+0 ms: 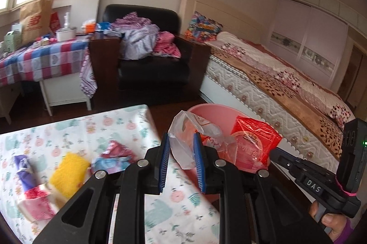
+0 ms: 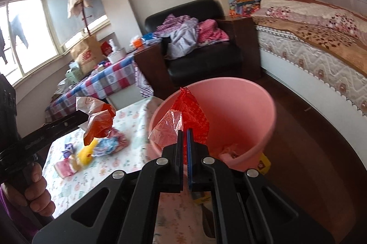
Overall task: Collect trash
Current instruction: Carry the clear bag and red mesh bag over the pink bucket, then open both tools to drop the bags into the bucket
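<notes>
While the right gripper [image 2: 185, 129] pinched the red wrapper [image 2: 183, 115] just over the pink bin [image 2: 263, 106], the left gripper [image 1: 181, 140] squeezed a clear bag [image 1: 185, 129] beside it. Both should let go only once they were inside the rim.

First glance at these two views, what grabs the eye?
The round pink plastic bucket beside the floral-cloth table, with the right claw shut on a crinkly red plastic wrapper above its mouth. To its left, the left claw grips a clear plastic bag with orange print. More scraps, including a yellow one, lie on the table.
</notes>
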Demonstrator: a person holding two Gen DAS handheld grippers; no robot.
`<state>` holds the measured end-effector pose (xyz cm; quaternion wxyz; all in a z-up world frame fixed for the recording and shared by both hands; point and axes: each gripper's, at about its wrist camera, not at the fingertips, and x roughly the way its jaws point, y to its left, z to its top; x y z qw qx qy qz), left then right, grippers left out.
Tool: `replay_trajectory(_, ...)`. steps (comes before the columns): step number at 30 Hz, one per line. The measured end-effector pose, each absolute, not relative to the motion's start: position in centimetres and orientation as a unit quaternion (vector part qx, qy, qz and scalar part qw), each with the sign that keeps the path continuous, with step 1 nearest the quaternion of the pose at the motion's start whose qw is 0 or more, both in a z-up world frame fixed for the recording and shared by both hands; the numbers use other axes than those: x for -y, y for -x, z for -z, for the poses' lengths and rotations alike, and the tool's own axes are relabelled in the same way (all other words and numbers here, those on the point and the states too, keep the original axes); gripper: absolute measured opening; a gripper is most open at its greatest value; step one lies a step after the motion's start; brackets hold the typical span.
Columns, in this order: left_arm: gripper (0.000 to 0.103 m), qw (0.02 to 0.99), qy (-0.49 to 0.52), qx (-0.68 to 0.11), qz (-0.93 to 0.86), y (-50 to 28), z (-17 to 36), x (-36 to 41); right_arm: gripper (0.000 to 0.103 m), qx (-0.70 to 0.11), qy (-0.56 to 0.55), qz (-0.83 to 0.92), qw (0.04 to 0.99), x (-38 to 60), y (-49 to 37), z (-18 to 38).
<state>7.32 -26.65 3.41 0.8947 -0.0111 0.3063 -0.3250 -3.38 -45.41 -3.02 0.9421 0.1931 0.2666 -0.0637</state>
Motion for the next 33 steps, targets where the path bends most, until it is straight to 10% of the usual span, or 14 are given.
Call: replay_trajectory(33, 0.026, 0.849, -0.015, -0.384, 0.362, -11.5, 2.9, 35.7, 0.003, -0.302, -0.188, 0.116, 0.927, 47.1, 1.0, 6.0)
